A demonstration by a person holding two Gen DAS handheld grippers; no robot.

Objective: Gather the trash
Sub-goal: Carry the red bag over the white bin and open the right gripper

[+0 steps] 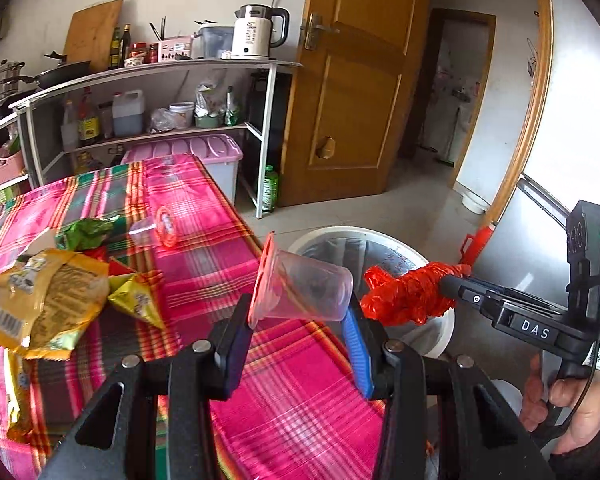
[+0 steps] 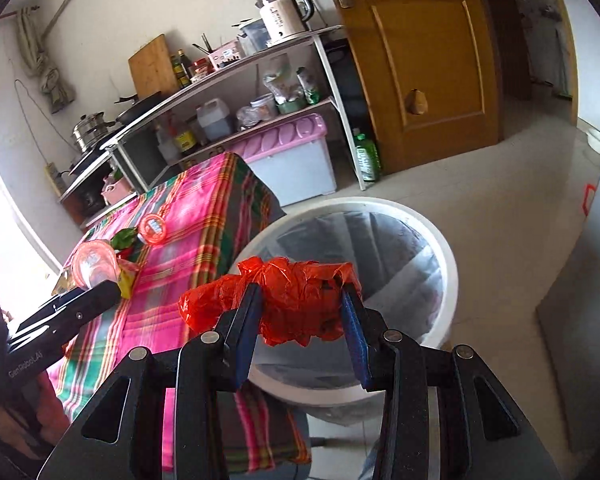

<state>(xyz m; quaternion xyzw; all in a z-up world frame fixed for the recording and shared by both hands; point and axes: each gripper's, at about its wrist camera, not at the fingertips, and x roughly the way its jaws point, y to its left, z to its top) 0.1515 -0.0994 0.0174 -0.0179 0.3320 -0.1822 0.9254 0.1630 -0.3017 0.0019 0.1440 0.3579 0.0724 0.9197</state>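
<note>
So the left hand-held gripper (image 1: 300,320) is clamped on a clear plastic cup (image 1: 306,290) with a reddish lid, the cup lying sideways between the two pads, lid end toward the left pad and the cup's bottom against the blue right pad. Right beside it, on its right, the right hand-held gripper (image 2: 300,312) is squeezed onto a crumpled red plastic bag (image 2: 288,300), which bulges out past both pads, mostly off the left one. Both held pieces sit just above the near rim of the white trash bin (image 2: 448,280), which is lined with a clear bag and stands on the floor straight ahead of the right hand-held gripper, hard against the corner of the worktop (image 1: 220,240). The worktop has a pink plaid cloth on it and lies to the left of and under the left hand-held gripper. More trash lies on it: another lidded clear cup (image 1: 156,228) on its side ahead and to the left of the left hand-held gripper, a green wrapper (image 1: 86,232) just beyond that, and a couple of yellow snack bags (image 1: 48,300) further left. A person's hand (image 1: 572,412) grips the right tool's handle at the lower right of the left wrist view. Further ahead there's a shelf rack (image 1: 160,72) with a kettle (image 1: 256,32) on top, and a wooden door (image 1: 360,80).
</note>
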